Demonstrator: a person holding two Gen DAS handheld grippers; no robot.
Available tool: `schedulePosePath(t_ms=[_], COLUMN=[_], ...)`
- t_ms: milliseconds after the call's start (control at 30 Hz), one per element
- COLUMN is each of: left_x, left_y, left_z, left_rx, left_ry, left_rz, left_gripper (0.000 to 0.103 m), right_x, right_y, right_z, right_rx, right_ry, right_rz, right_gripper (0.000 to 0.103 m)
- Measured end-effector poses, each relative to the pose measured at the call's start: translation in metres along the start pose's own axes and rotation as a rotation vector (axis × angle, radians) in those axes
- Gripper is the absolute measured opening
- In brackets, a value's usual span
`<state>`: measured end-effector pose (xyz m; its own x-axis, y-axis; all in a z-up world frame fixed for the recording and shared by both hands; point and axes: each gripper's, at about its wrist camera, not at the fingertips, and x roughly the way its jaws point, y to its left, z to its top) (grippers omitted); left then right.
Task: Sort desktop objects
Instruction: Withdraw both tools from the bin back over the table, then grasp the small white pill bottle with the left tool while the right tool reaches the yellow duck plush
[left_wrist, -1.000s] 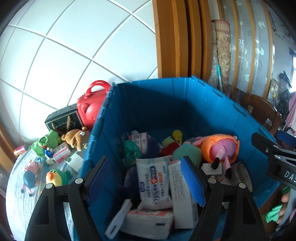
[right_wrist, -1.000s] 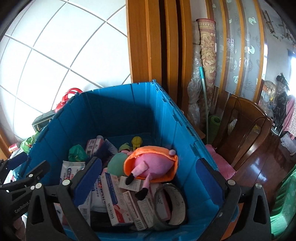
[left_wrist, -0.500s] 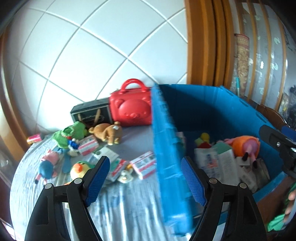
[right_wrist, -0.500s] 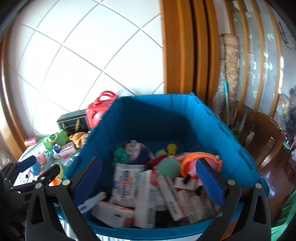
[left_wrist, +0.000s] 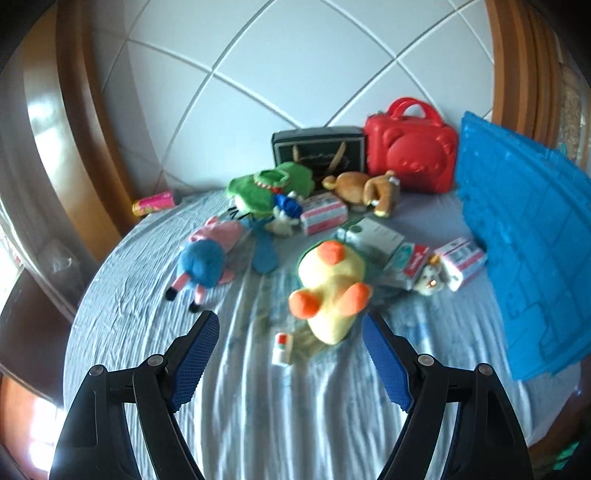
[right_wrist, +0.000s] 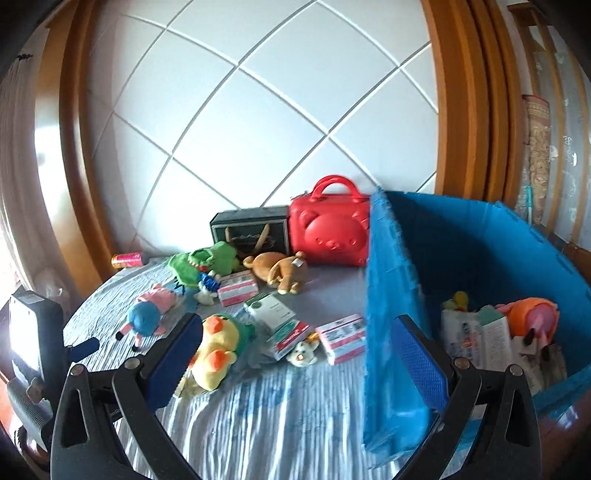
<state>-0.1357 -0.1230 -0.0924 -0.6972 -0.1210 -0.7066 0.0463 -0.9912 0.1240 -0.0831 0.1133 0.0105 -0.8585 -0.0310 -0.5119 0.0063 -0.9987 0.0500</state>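
Over the desk (left_wrist: 258, 406), both grippers' fingers hang released and empty; the blue bin (right_wrist: 461, 258) at three o'clock is partly filled, while the yellow duck (left_wrist: 330, 288), boxes and plush toys at twelve o'clock wait unsorted.

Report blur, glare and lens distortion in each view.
Left wrist view: motion-smeared throughout, the yellow duck plush soft-edged; glare at lower left; fisheye bends the wall seams. Right wrist view: sharper, though the blue crate wall smears; glare at left edge.
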Motion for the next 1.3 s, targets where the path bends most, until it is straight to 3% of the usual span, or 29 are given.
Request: schedulePosePath(t_ms=[100, 200, 333, 433, 567, 833, 933, 1000, 1067, 1300], left_x=[0.026, 0.052, 0.093, 0.125, 0.163, 0.209, 0.222, 0.229, 0.235, 0.232], left_y=[0.027, 0.041, 0.048, 0.045, 0.038, 0.02, 0.015, 0.014, 0.015, 0.033], left_z=[-0.023, -0.045, -0.065, -0.072, -0.07, -0.058, -0.059, -0.061, -0.063, -0.045], left_rx=[-0.003, -0.008, -0.021, -0.026, -0.033, -0.044, -0.032, -0.018, -0.01, 0.023], left_ry=[0.056, 0.124, 0.204, 0.258, 0.322, 0.368, 0.393, 0.416, 0.433, 0.38], left_rz=[0.014, 0.007, 0.012, 0.012, 0.023, 0.047, 0.037, 0.036, 0.03, -0.002], left_gripper=[0.08, 0.08, 0.08, 0.08, 0.08, 0.079, 0.062, 0.042, 0.03, 0.027], right_x=[0.031, 0.073, 0.129, 0.158, 0.194, 0.256, 0.272, 0.278, 0.282, 0.286], right_y=[0.033, 0.053, 0.065, 0.064, 0.063, 0.067, 0.069, 0.071, 0.073, 0.095], right_z=[-0.027, -0.063, -0.107, -0.126, -0.13, -0.127, -0.126, -0.123, -0.117, -0.099], right_rx=[-0.012, -0.011, -0.007, 0.013, 0.024, -0.019, -0.019, -0.019, -0.015, 0.025], right_ry=[0.067, 0.197, 0.368, 0.442, 0.502, 0.565, 0.579, 0.583, 0.576, 0.541], right_rz=[0.027, 0.038, 0.031, 0.041, 0.062, 0.131, 0.138, 0.141, 0.138, 0.122], right_gripper=[0.103, 0.103, 0.103, 0.103, 0.103, 0.103, 0.103, 0.103, 0.103, 0.103])
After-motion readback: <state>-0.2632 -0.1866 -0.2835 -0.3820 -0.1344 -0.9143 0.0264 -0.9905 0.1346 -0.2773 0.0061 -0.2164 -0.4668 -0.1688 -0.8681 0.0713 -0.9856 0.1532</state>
